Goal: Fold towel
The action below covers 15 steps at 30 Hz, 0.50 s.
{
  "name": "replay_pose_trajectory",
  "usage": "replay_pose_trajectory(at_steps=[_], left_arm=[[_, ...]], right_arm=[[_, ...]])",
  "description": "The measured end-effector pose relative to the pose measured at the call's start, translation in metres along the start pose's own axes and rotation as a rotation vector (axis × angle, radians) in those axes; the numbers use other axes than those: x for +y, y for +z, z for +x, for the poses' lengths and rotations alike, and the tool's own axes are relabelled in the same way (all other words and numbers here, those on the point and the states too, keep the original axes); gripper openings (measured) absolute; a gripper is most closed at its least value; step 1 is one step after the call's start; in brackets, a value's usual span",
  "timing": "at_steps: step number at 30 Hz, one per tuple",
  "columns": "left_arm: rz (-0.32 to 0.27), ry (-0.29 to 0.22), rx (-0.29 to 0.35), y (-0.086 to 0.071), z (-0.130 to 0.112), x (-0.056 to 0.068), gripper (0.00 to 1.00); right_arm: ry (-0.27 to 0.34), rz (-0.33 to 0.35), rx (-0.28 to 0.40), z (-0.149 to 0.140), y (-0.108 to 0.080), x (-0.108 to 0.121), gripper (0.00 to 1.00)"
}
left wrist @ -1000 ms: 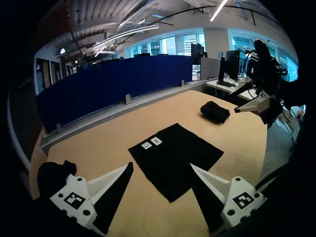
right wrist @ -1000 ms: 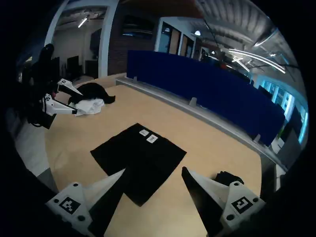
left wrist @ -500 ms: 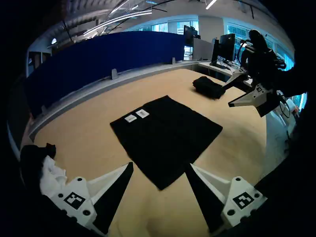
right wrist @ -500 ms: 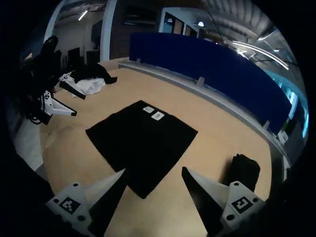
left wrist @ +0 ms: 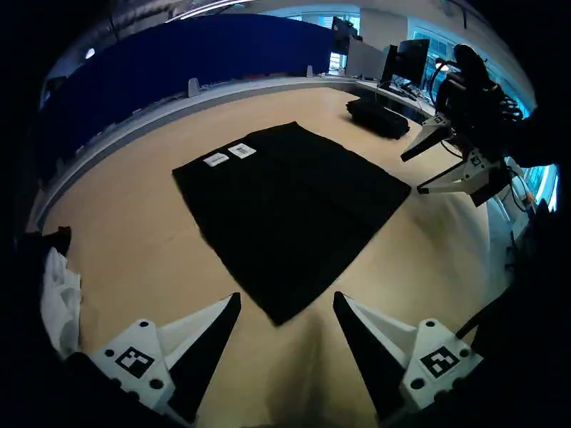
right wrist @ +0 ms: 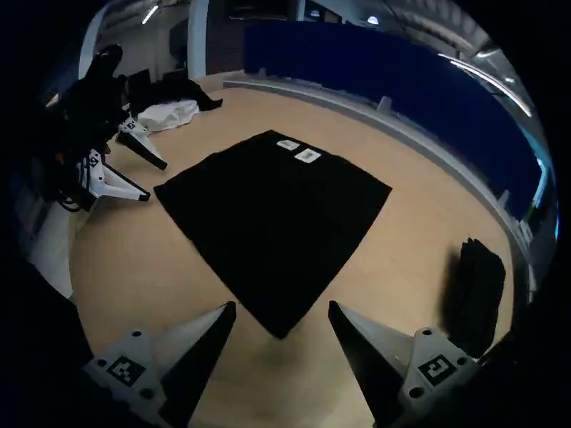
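A black towel (left wrist: 292, 200) lies spread flat on the wooden table (left wrist: 143, 235), with two white labels near its far edge. In the left gripper view my left gripper (left wrist: 285, 314) hangs open just above the towel's near corner, nothing between its fingers. The right gripper (left wrist: 435, 153) shows there at the far right, open, held by a person's hand. In the right gripper view the same towel (right wrist: 275, 207) has another corner pointing at my open right gripper (right wrist: 282, 321), and the left gripper (right wrist: 139, 164) sits open by the towel's left corner.
A folded black cloth (left wrist: 378, 118) rests near the table's far right; it appears at the right edge in the right gripper view (right wrist: 475, 292). A white and black cloth heap (right wrist: 168, 107) lies at the far left. A blue partition (left wrist: 178, 64) backs the table.
Both grippers have come down and closer to the towel, each now just over a near corner. The towel looks larger in both views. Both stay open.
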<state>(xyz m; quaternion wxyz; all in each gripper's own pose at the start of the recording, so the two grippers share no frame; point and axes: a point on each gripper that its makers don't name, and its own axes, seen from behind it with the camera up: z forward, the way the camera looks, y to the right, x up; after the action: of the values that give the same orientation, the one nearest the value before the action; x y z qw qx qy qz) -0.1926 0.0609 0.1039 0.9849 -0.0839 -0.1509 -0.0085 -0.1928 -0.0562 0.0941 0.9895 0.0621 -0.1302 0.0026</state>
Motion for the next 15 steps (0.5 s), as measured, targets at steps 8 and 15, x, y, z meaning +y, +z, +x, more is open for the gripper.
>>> replay_pose_trajectory(at_steps=[8, 15], left_arm=[[0.001, 0.017, -0.032, 0.007, -0.014, 0.0, 0.96], [0.014, 0.047, -0.027, 0.008, -0.015, 0.001, 0.94]], right_arm=[[0.012, 0.002, -0.021, -0.013, 0.008, 0.0, 1.0], [0.014, 0.006, -0.041, -0.023, 0.012, -0.003, 0.83]])
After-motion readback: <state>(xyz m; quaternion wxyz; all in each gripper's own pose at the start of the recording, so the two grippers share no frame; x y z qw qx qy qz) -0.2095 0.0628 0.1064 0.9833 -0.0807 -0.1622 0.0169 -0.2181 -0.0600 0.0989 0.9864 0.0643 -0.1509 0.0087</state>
